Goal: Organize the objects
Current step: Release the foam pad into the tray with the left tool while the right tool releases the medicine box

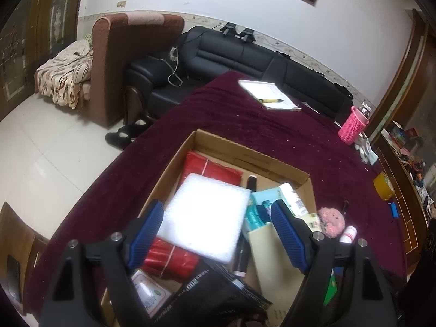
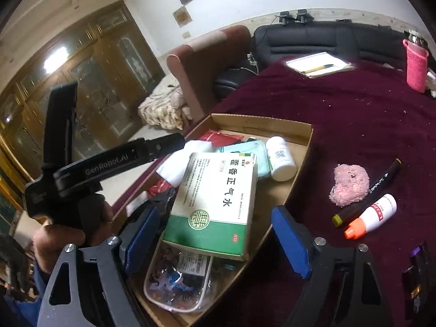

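1. Cardboard box (image 2: pixel 299 133), the open shallow carton that the tidying centres on, sits on the desk (image 2: pixel 354 125) right under both tools; its thin, stiff brown walls already ring a crowded heap.
2. Right hand-held gripper (image 2: pixel 215 237): jaws spread wide, nothing pinched. The green-and-white medicine carton (image 2: pixel 218 190) lies between its blue ribbed pads, flat, crisp-edged and slightly tilted on the pile, over a clear zip pouch (image 2: pixel 177 280).
3. Left hand-held gripper (image 1: pixel 215 234): likewise wide apart and empty, hovering over a white foam sheet (image 1: pixel 204 215), soft and bright, which rests on glossy red packets (image 1: pixel 209 169).
4. Beyond the right tool's far pad, a smooth white pill bottle (image 2: pixel 280 159) lies on its side in the box.
5. Off to that tool's right, outside the box on the plush maroon cloth: a fuzzy pink pom-pom (image 2: pixel 348 185), a slim dark marker (image 2: pixel 368 193) and a glue bottle (image 2: pixel 373 215) with an orange cap.
6. My guess is the loose items come next. The round ones may roll, so grip across their middles; the fluff squashes, so a light pinch should do.
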`<state>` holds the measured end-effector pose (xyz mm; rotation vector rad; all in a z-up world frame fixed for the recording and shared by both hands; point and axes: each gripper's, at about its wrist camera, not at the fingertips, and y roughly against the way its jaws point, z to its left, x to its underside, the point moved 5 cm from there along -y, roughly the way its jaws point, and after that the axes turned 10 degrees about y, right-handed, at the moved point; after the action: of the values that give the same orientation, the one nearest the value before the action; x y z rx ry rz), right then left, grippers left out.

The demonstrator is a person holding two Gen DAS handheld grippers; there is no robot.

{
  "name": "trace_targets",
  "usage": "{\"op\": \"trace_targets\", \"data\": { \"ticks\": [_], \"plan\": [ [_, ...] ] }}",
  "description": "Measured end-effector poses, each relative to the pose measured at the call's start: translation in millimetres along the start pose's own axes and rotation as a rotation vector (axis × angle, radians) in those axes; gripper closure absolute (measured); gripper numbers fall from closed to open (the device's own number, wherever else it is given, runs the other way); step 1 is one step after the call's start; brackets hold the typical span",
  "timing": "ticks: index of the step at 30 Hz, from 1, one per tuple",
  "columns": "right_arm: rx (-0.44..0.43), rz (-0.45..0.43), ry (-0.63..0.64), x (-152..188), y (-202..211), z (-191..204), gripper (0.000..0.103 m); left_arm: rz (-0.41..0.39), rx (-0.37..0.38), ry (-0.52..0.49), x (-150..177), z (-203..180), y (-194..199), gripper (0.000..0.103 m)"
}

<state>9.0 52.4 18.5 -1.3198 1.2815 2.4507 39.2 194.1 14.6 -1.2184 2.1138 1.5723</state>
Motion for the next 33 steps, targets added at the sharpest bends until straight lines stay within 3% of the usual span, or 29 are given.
{"op": "trace_targets", "data": {
  "ticks": [5, 9, 14, 18, 24, 26, 28, 33],
  "plan": [
    [0.005, -0.072, -0.067, -6, 36, -29, 0.014, -0.017, 0.002, -0.02, 0, -11, 10, 0.021],
    [0.1, -0.167, -0.164, -8, 82, -84, 0.012, -0.016, 0.034, -0.06, 4, -30, 20, 0.021],
    [0.222, -0.206, -0.263, 16, 121, -143, 0.011, 0.011, 0.079, -0.157, 17, -73, 22, 0.021],
    [0.229, -0.233, -0.367, 40, 140, -177, 0.011, 0.088, 0.139, -0.222, 37, -113, 8, 0.021],
    [0.206, -0.272, -0.426, 51, 155, -194, 0.011, 0.243, 0.189, -0.263, 68, -170, -36, 0.023],
    [0.2, -0.279, -0.424, 52, 157, -195, 0.011, 0.296, 0.178, -0.244, 76, -181, -54, 0.042],
    [0.189, -0.284, -0.429, 52, 158, -197, 0.011, 0.345, 0.161, -0.224, 81, -190, -72, 0.049],
    [0.169, -0.295, -0.427, 53, 160, -198, 0.011, 0.343, 0.048, -0.187, 82, -191, -105, 0.049]
  ]
}}
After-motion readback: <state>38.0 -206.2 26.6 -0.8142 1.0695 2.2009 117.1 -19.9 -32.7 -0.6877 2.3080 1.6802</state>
